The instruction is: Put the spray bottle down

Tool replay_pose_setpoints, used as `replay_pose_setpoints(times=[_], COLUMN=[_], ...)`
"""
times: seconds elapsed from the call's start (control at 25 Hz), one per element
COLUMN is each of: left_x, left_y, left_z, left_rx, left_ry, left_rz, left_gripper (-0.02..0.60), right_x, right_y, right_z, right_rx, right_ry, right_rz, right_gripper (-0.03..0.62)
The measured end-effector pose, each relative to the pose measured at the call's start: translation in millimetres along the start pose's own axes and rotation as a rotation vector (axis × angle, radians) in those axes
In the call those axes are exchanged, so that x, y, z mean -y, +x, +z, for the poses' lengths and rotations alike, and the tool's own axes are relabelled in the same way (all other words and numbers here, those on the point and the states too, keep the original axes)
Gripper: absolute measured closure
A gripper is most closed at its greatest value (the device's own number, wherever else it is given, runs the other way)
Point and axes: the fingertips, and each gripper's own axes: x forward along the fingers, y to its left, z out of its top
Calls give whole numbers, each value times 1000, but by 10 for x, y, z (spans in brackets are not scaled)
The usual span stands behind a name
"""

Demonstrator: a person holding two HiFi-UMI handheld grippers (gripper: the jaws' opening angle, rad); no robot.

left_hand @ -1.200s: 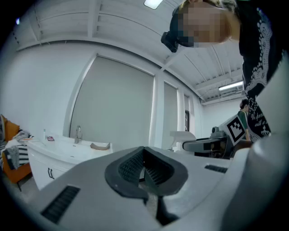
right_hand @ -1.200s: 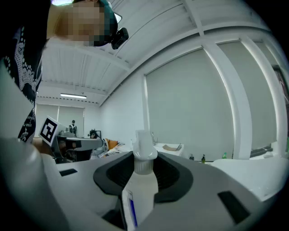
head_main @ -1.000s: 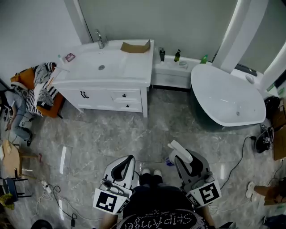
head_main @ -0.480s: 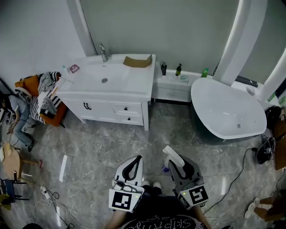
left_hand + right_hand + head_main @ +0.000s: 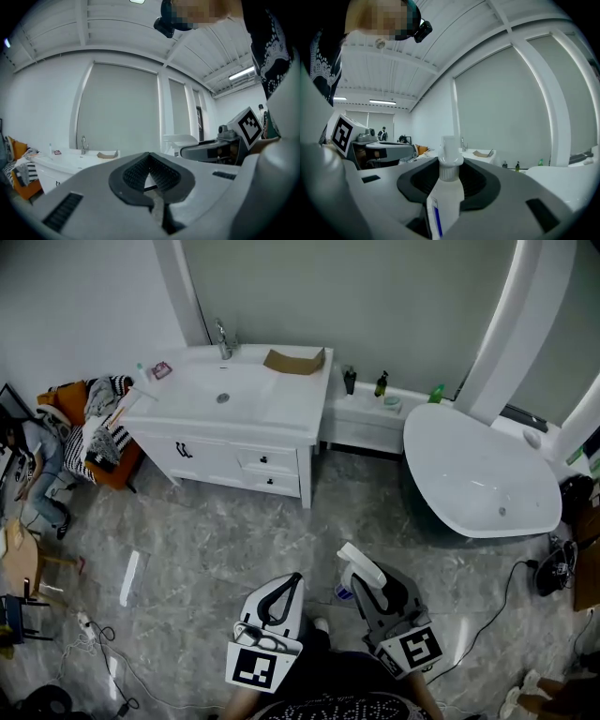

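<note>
Jaws of the right gripper (image 5: 449, 169) are clamped on the white spray bottle (image 5: 446, 192), pads on its body just below the neck and the spray head poking out past the fingertips. Bottle is held off the grey marble floor (image 5: 225, 540), well apart from the white sink vanity (image 5: 272, 404), on the person's side of it. Left gripper (image 5: 149, 157) hangs just beside the right one, equally far from the vanity, jaws together with nothing between them.

White spray bottle (image 5: 444, 199) in right tongs (image 5: 450, 180)
</note>
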Motion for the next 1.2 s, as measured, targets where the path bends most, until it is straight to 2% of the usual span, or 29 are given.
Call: replay_pose_setpoints(times=[0.28,0.52,0.68,0.88,1.2], left_x=[-24,-202,-444,-881,-1355], left_y=[-2,121,251,440,732], left_z=[32,-8,-27,91,172], left_rx=[-6,-8,-16,-4,-10], left_ry=[0,-6,-18,-25,-45], left_rz=[-22,-61,-96,-94,-122], left_gripper=[581,581,581,580,581], right_x=[4,46,83,56,119], right_y=[35,196,419,871,1427], right_z=[-25,-93,-88,43,227], right_rx=[-20,-42,-48,-48,0], right_ry=[30,51,71,75,78], right_rz=[9,-26,-58,-70,-88], right_gripper=[454,454,454,454,454])
